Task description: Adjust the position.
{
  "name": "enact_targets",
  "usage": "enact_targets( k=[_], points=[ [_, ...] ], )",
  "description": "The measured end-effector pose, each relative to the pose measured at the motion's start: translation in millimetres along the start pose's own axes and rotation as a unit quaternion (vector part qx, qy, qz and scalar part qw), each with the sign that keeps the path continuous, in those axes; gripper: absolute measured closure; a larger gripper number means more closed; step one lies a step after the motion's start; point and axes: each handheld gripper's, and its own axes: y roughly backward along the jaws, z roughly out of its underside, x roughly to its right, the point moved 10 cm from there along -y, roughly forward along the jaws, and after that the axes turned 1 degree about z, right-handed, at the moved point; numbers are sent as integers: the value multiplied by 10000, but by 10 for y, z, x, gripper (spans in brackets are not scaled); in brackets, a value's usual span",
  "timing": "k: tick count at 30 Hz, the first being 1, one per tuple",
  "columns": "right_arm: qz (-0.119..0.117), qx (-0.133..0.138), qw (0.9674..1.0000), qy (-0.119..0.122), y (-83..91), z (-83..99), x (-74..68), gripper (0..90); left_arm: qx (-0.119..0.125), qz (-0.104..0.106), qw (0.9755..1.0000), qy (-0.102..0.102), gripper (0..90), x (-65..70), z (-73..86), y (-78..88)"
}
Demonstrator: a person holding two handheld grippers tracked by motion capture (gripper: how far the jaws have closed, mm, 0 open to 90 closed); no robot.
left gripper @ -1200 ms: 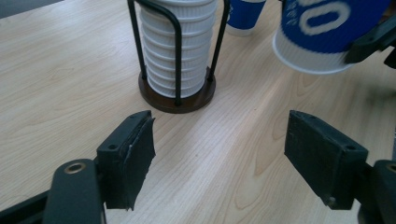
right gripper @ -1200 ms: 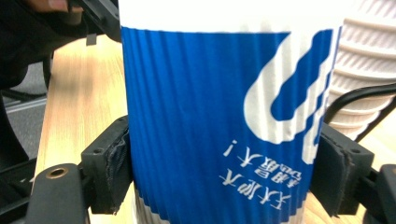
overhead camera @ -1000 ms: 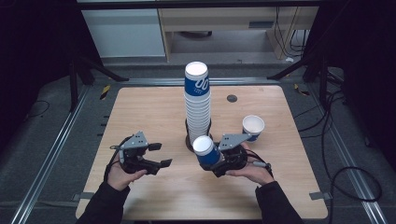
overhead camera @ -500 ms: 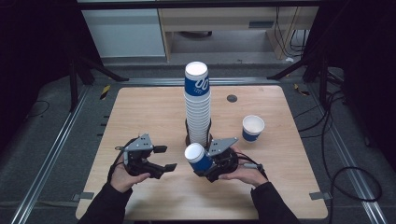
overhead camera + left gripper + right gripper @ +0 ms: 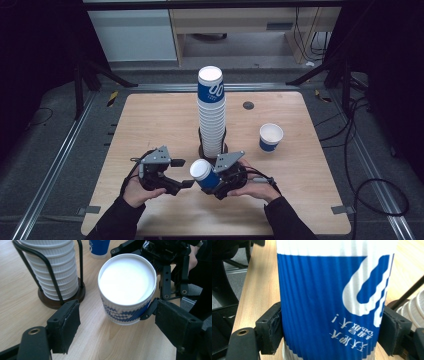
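Right gripper [image 5: 216,181] clamped on a blue-and-white paper cup [image 5: 204,173], pads pressing both sides of the ribbed blue wall, as seen in the right gripper view. Cup tilted, open mouth turned toward the left gripper [image 5: 186,173], held near the table's front edge, just in front of the cup stack's base. Inside of the held cup [image 5: 127,279] plain white, nothing in it, per the left gripper view. Can't tell from the pictures whether its bottom touches the table [image 5: 150,120].

Left gripper wide open, nothing gripped. In its own view the held cup sits between and a bit beyond the two pads, clear of both.

Tall stack of nested cups [image 5: 211,115] at table centre, in a black wire holder on a dark round base [image 5: 50,303]. Top cup of the stack open upward, inside white and empty.

Single cup [image 5: 270,138] standing upright on the table to the right of the stack, well apart from the grippers, mouth up, interior white, no contents visible.

Small dark round spot [image 5: 248,105] on the tabletop behind that cup.
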Motion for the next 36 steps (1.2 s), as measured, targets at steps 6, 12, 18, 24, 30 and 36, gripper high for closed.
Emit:
enact_targets(
  k=[6,12,18,24,30,36],
  points=[
    [-41,-25,10000,54,-36,-4,-36,201,-131,128,9998,-43,190,58,15,-90],
    [-101,-42,9999,127,-73,-11,-88,200,-206,205,9995,-80,189,96,20,-150],
    [-162,-68,9997,192,-112,-13,-130,201,-320,312,9989,-144,195,148,38,-204],
    [-229,-95,9993,284,-144,-11,-177,201,-409,300,9986,-171,220,160,56,-224],
    [-246,-115,9992,305,-149,-4,-185,200,-402,301,9987,-123,264,153,64,-230],
    [-250,-51,9993,271,-154,-10,-177,178,-367,291,9988,-127,268,147,59,-220]
  ],
)
